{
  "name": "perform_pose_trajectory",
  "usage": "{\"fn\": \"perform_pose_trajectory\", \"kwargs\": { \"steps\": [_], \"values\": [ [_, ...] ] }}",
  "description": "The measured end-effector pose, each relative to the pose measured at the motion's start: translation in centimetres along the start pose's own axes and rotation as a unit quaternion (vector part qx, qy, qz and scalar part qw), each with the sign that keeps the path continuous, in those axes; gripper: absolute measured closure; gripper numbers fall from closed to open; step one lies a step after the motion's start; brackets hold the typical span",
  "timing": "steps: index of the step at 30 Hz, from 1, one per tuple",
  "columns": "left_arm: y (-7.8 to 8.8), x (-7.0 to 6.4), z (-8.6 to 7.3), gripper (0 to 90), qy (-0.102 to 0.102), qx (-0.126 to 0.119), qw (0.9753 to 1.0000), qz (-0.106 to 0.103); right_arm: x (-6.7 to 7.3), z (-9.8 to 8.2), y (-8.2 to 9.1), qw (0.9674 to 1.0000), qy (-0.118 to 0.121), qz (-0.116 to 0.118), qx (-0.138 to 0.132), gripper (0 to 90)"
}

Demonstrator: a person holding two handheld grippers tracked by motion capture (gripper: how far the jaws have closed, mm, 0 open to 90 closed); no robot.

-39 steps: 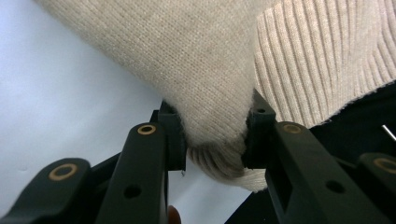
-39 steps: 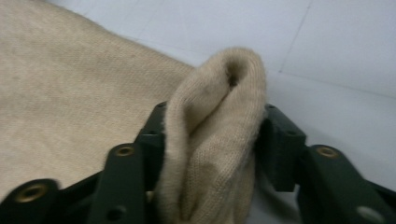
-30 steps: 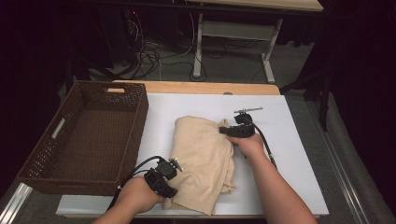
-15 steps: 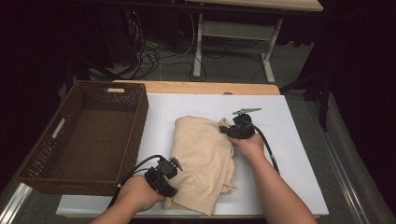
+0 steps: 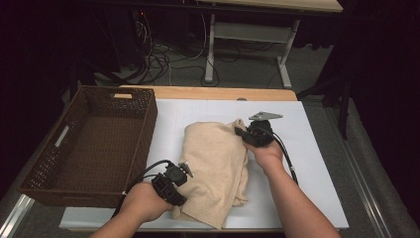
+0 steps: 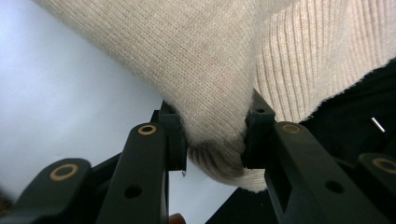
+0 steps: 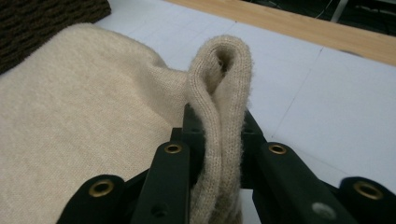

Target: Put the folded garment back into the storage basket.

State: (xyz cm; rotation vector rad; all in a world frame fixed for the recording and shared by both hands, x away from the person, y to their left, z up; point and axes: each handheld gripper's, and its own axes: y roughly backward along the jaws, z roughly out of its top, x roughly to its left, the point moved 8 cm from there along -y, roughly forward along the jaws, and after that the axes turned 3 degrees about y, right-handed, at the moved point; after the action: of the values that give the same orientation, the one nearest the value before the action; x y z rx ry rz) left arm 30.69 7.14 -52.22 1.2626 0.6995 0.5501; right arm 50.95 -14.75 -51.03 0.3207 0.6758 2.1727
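A cream knitted sweater (image 5: 218,166) lies folded on the white sheet (image 5: 307,183) in the middle of the table. My left gripper (image 5: 184,171) is at its near left edge, shut on a bunched fold of the sweater (image 6: 215,140); the knit is squeezed between both pads. My right gripper (image 5: 241,132) is at the far right corner of the sweater. Its jaws have just been closing and now pinch a doubled fold of the sweater (image 7: 219,116), which stands up in a loop above them and is lifted a little off the sheet.
A dark brown wicker basket (image 5: 47,166) stands empty at the left, its wall close to my left hand. The white sheet extends bare to the right of the sweater. A wooden table edge (image 5: 218,93) runs along the back, with cables and a desk frame on the floor beyond.
My right gripper has risen slightly, drawing the sweater's far right corner up with it. The left hand has stayed where it was.
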Motion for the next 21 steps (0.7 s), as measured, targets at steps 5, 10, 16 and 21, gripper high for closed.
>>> {"fn": "perform_pose_trajectory", "kwargs": {
  "steps": [5,10,16,21],
  "values": [
    [1.0,0.4,-0.1,65.2,-0.005,0.000,0.9999,0.012,0.5,0.7,0.5,0.9999,0.003,-0.003,-0.013,80.3],
    [2.0,0.9,-0.6,65.1,-0.003,0.000,0.9998,0.020,1.1,1.4,0.8,0.9997,0.007,-0.003,-0.022,80.3],
    [3.1,1.6,-1.5,65.1,-0.003,0.005,0.9995,0.031,2.4,2.4,0.8,0.9993,0.016,0.000,-0.035,80.3],
    [4.2,2.4,-2.4,65.2,0.000,0.008,0.9994,0.035,3.7,3.3,0.5,0.9988,0.016,0.007,-0.046,80.2]
  ]
}}
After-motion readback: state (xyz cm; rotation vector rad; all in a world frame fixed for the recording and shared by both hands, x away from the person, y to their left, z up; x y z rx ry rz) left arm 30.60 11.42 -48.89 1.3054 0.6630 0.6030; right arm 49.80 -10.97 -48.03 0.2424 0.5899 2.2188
